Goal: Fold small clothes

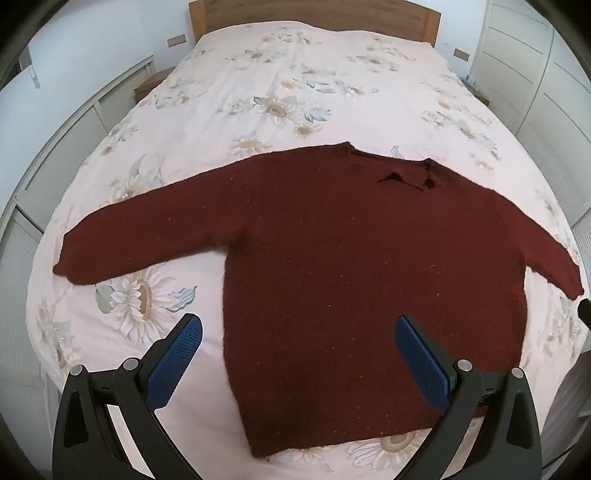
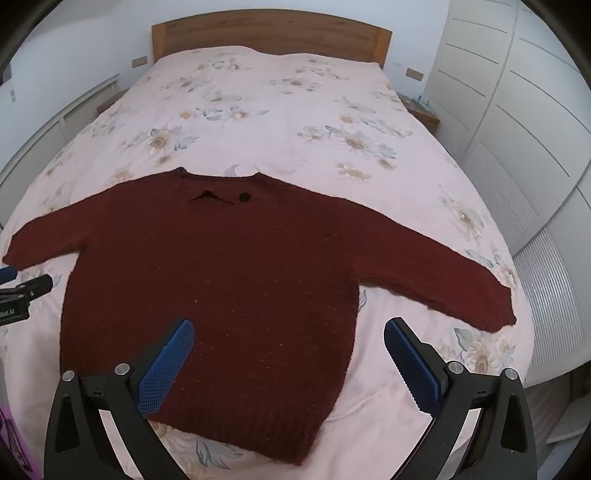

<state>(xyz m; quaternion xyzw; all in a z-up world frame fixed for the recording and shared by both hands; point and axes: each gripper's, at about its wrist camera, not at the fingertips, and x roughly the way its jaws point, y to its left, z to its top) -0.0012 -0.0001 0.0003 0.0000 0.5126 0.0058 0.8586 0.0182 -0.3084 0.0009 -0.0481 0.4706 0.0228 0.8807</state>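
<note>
A small dark red knitted sweater (image 1: 332,258) lies flat and spread out on the bed, both sleeves out to the sides, neck toward the headboard. It also shows in the right wrist view (image 2: 221,277). My left gripper (image 1: 297,332) is open and empty, above the sweater's lower left hem area. My right gripper (image 2: 290,336) is open and empty, above the sweater's lower right part. The left gripper's tip shows at the left edge of the right wrist view (image 2: 22,288), beside the left sleeve cuff.
The bed has a pale pink floral cover (image 1: 295,92) and a wooden headboard (image 2: 269,33). White wardrobe doors (image 2: 517,110) stand to the right, low white cabinets (image 1: 55,166) to the left. A small bedside table (image 2: 421,107) sits at the right of the bed.
</note>
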